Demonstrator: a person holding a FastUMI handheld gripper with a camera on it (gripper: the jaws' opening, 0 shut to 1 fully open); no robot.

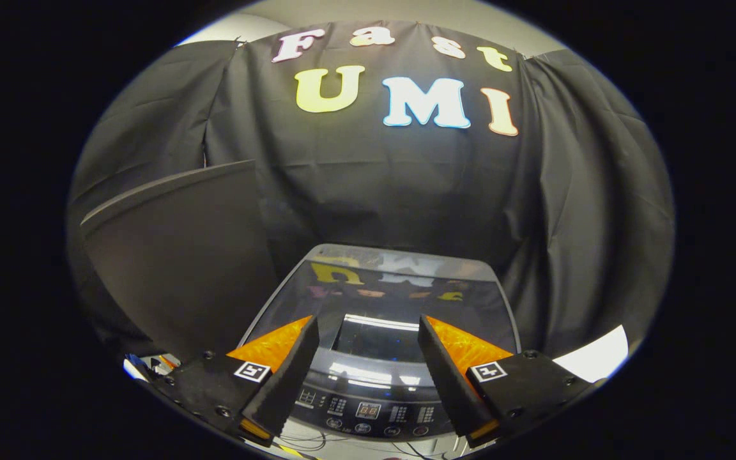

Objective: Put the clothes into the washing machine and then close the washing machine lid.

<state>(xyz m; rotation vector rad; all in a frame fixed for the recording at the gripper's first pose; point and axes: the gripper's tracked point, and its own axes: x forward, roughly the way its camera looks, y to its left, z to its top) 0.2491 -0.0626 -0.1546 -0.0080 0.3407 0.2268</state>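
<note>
Gripper (368, 348) open and empty above the washer (381, 358) — lid (400, 291) looks down, no clothes to be seen.

By my reading the task is either at its very start or already finished; I cannot tell which. If starting, the next move calls for raising the lid first. The lid is a glossy, dark, mirror-like pane with rounded corners; below it runs a smooth grey control panel (368, 409) with small round buttons — a matte dark board (176, 255) stands just left of the washer.
</note>
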